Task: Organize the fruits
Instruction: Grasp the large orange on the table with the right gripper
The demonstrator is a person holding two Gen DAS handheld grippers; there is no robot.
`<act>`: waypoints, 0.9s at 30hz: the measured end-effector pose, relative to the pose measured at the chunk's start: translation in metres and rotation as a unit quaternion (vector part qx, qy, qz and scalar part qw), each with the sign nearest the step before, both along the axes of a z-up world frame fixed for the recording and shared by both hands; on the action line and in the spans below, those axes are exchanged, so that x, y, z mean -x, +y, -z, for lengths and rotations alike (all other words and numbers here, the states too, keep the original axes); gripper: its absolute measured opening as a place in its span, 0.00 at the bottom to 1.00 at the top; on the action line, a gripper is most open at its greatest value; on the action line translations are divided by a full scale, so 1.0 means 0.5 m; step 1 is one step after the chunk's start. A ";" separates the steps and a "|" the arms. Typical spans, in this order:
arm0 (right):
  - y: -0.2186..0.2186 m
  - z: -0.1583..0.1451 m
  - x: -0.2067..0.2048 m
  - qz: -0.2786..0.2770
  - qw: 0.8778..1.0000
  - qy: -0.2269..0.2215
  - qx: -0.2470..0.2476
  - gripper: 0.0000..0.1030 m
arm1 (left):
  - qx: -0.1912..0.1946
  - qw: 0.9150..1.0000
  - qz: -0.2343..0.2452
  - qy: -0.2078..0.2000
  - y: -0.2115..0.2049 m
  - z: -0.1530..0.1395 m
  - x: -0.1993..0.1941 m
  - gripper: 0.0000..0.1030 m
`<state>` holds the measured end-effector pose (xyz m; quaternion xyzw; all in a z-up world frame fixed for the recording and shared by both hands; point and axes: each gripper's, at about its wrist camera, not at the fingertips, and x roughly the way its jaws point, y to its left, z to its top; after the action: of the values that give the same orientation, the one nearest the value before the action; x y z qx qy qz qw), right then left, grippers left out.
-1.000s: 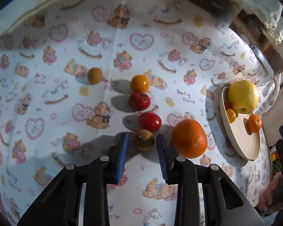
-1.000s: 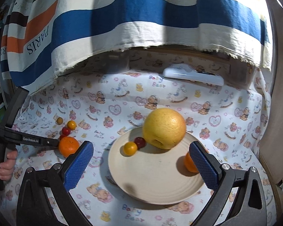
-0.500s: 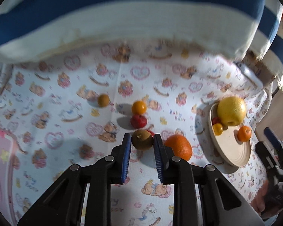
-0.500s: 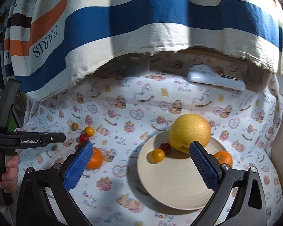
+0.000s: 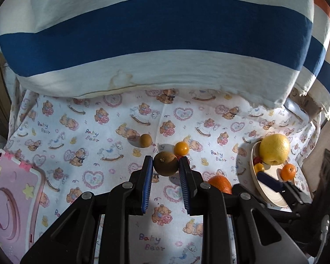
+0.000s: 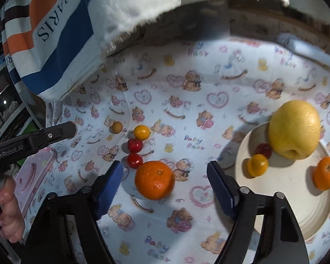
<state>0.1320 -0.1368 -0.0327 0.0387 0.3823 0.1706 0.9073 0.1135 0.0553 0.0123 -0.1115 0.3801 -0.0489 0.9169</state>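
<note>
My left gripper is shut on a brown kiwi, held above the bear-print cloth. My right gripper straddles a big orange lying on the cloth; its jaws are closing and the pads stand clear of the peel. Behind the orange lie two red fruits, a yellow-orange fruit and a second kiwi. The cream plate at the right holds a large yellow fruit, a mandarin, a small yellow fruit and a red one.
A striped towel overhangs the back of the cloth. A pink tray lies at the left edge. A hand holds the left gripper's handle at the far left of the right wrist view.
The left gripper shut on the kiwi and lifted it off the cloth. The right gripper swung left from over the plate to the big orange, and its jaws narrowed.
</note>
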 end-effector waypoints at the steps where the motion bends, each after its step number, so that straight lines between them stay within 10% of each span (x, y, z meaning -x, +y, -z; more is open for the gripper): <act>1: 0.003 0.007 -0.007 -0.002 1.000 0.010 -0.006 0.75 | 0.003 1.000 0.000 0.001 0.003 0.001 0.000 0.22; 27: 0.019 0.063 -0.028 -0.013 0.997 0.070 -0.018 0.49 | -0.001 1.000 0.017 -0.011 -0.015 -0.015 0.022 0.22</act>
<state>0.1457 -0.1274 -0.0640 0.0615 0.4423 0.1861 0.8752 0.1023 0.0480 0.0198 -0.1032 0.3723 -0.0655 0.9200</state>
